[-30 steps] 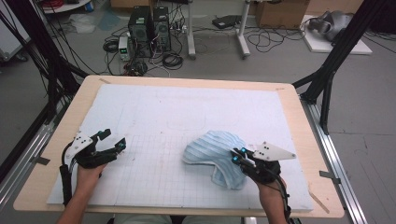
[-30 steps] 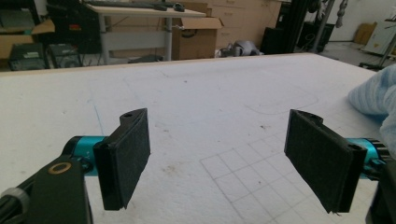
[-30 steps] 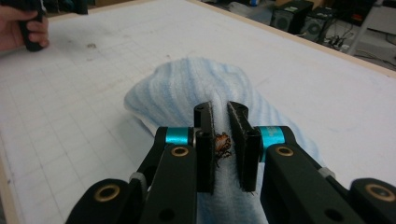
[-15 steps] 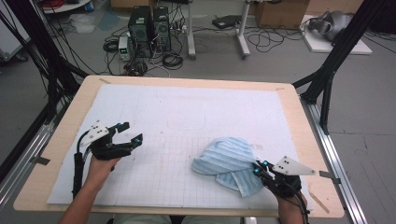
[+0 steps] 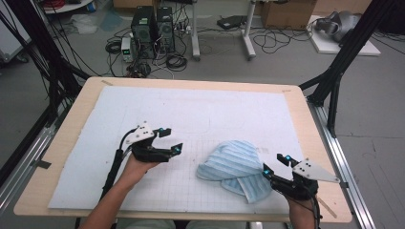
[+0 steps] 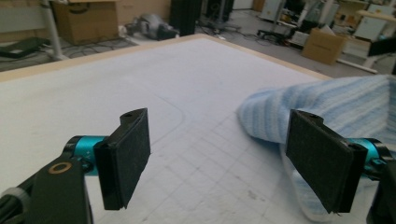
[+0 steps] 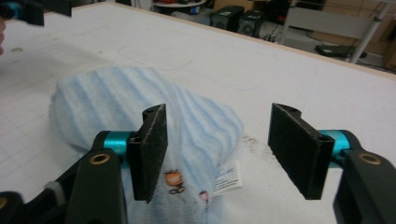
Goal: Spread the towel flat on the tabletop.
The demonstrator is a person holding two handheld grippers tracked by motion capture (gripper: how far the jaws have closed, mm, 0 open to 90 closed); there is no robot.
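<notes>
A light blue striped cloth [image 5: 234, 164] lies crumpled on the white gridded mat [image 5: 205, 109], near the front right of the table. My right gripper [image 5: 274, 164] sits at the cloth's right edge. Its jaws have just been opening and now stand open [image 7: 217, 149], with the cloth [image 7: 140, 98] and its white label [image 7: 227, 179] lying just beyond and below them, touched by neither pad. My left gripper [image 5: 173, 139] hovers open to the left of the cloth, apart from it. In the left gripper view its jaws [image 6: 224, 163] frame bare mat, with the cloth [image 6: 322, 100] ahead on the right.
The wooden table [image 5: 305, 124] rims the mat on all sides. Black frame posts [image 5: 344, 62] stand at the table's back corners. Computer towers [image 5: 153, 26] and cables lie on the floor beyond the far edge.
The right gripper dragged the cloth toward the front right edge, then opened and let it go. The left gripper travelled right across the mat toward the cloth.
</notes>
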